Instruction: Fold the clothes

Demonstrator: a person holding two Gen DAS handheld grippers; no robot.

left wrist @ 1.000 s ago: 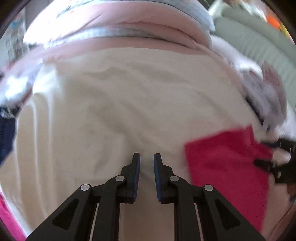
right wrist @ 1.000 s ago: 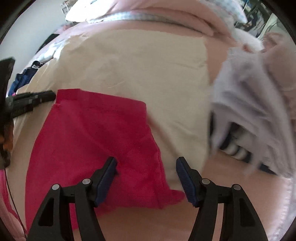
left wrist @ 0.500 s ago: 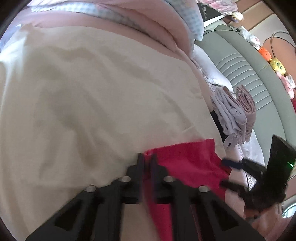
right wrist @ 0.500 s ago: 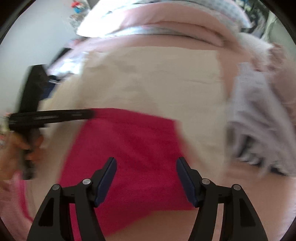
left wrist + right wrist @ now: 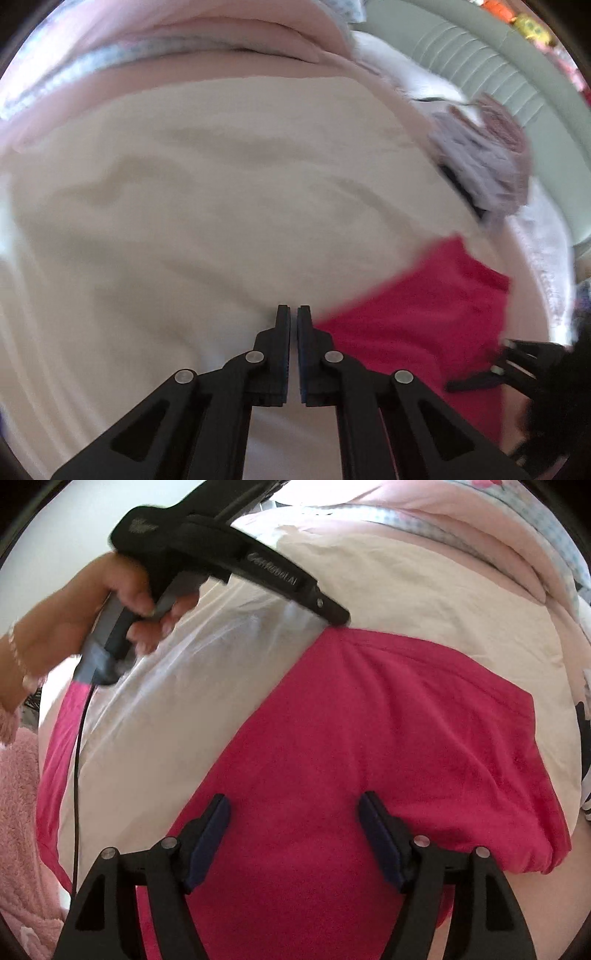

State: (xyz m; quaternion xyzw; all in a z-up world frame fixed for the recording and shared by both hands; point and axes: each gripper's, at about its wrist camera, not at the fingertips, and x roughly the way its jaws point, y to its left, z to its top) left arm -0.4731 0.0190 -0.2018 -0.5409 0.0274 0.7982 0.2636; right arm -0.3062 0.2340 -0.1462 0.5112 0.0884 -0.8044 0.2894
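Red garment (image 5: 369,738) spread on cream sheet (image 5: 221,184), beneath and ahead of right gripper (image 5: 293,836). Right fingers spread wide, nothing between them, hovering above cloth. Left gripper (image 5: 293,314) fingers pressed nearly together; tip meets garment's far left corner in right view, cloth there pulled into ridge. Whether corner is pinched: cannot tell. Likely holding that corner taut or flat for fold. Hand (image 5: 66,627) grips left handle. Stack (image 5: 487,166) lies right of left fingers.
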